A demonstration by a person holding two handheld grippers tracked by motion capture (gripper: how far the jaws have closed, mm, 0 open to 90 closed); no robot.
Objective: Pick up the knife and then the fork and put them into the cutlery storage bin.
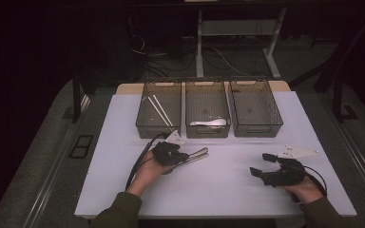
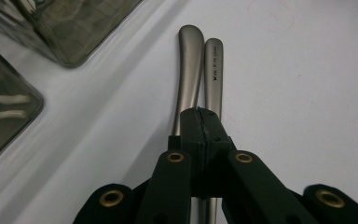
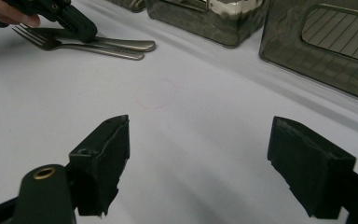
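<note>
Two metal cutlery pieces lie side by side on the white table (image 1: 218,190), their handles (image 1: 199,153) pointing right. One handle (image 2: 189,60) is rounded, the other (image 2: 213,65) is flat with small lettering. A fork (image 3: 98,49) with its tines toward the hand is one of them. My left gripper (image 1: 186,156) (image 2: 200,119) is shut, jaws pressed together, tips down on the pair where the handles converge; whether anything is pinched is hidden. It also appears far off as the left gripper (image 3: 77,23). My right gripper (image 1: 259,164) (image 3: 198,154) rests open over bare table, holding nothing.
Three dark wire baskets stand in a row at the back. The left basket (image 1: 159,128) holds white chopsticks (image 1: 159,109), the middle basket (image 1: 207,130) a white spoon (image 1: 209,123), and the right basket (image 1: 256,129) looks bare. Bare table lies between the two grippers.
</note>
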